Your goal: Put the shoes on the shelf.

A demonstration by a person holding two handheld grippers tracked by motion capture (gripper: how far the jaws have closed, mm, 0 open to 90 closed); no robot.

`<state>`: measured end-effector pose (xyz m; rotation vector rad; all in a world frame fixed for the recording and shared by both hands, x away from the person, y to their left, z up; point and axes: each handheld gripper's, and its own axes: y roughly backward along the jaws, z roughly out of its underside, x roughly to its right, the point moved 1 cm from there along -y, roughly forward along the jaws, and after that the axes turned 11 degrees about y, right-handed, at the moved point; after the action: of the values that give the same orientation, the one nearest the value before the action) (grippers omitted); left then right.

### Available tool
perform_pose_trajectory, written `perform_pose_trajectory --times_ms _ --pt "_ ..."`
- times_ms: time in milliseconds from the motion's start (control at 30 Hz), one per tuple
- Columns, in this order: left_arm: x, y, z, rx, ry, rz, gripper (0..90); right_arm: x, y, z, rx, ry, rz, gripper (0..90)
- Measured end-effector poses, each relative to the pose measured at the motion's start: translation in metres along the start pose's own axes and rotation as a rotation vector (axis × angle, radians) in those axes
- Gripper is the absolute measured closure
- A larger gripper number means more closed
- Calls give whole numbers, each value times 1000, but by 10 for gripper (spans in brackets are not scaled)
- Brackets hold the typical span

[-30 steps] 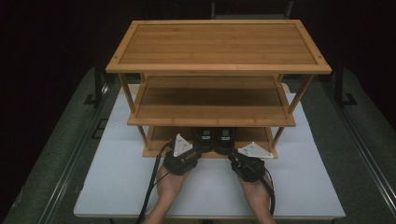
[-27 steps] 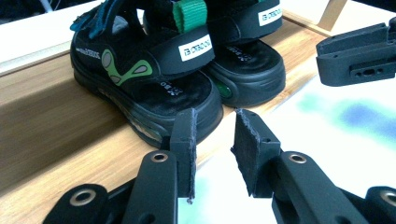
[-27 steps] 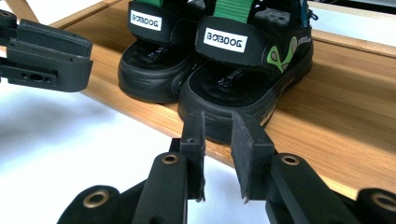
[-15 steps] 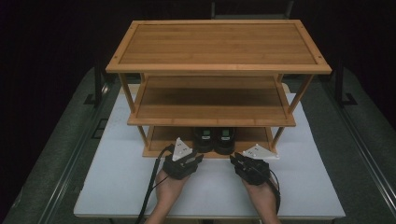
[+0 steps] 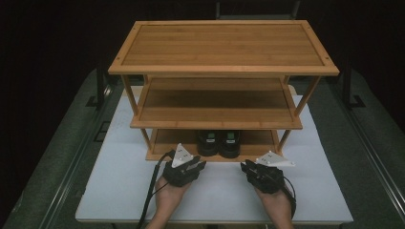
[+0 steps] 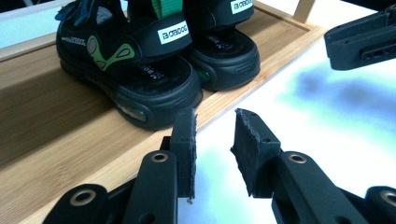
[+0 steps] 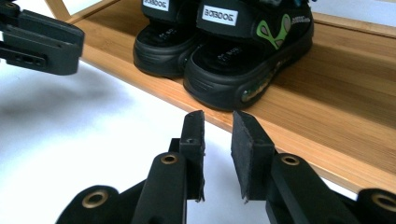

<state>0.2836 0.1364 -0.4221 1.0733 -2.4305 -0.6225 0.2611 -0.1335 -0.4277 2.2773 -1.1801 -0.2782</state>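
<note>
Both grippers [image 5: 199,164] [image 5: 246,166] backed off rack [image 5: 224,119] since earlier frame; jaws slightly parted, empty. Sandals [image 5: 219,141] set on bottom shelf; placement looks done.

In the lower middle of the high view, the white table [image 5: 215,191] lies bare between the left gripper [image 5: 199,165] and the right gripper [image 5: 244,166]. Just above them, two black sandals [image 5: 218,142] fill the centre of the rack's bottom shelf [image 5: 167,139], leaving open shelf to either side. The middle shelf [image 5: 215,100] hangs low overhead, and slanted legs [image 5: 145,138] bound the frame's left and right edges.
</note>
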Motion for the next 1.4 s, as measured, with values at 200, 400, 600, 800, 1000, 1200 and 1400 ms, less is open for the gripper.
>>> perform_pose_trajectory --times_ms 200,400,600,800,1000,1200,1400 --pt "-2 4 3 -9 -4 4 689 5 6 6 -5 -7 -2 740" --pt "-4 7 6 -18 -2 10 689 10 12 11 -7 -23 -5 740" --pt "-5 11 5 -25 7 31 689 16 16 16 -6 -29 -5 736" --pt "-8 14 7 -32 -1 26 689 19 20 20 -10 -30 -3 736" --pt "-13 18 12 -46 1 31 689 22 24 25 -18 -23 -1 735" --pt "-16 22 18 -63 -16 25 689 26 29 30 -22 -22 -9 735" --pt "-20 28 22 -66 -15 28 684 32 34 35 -33 -27 -2 736"
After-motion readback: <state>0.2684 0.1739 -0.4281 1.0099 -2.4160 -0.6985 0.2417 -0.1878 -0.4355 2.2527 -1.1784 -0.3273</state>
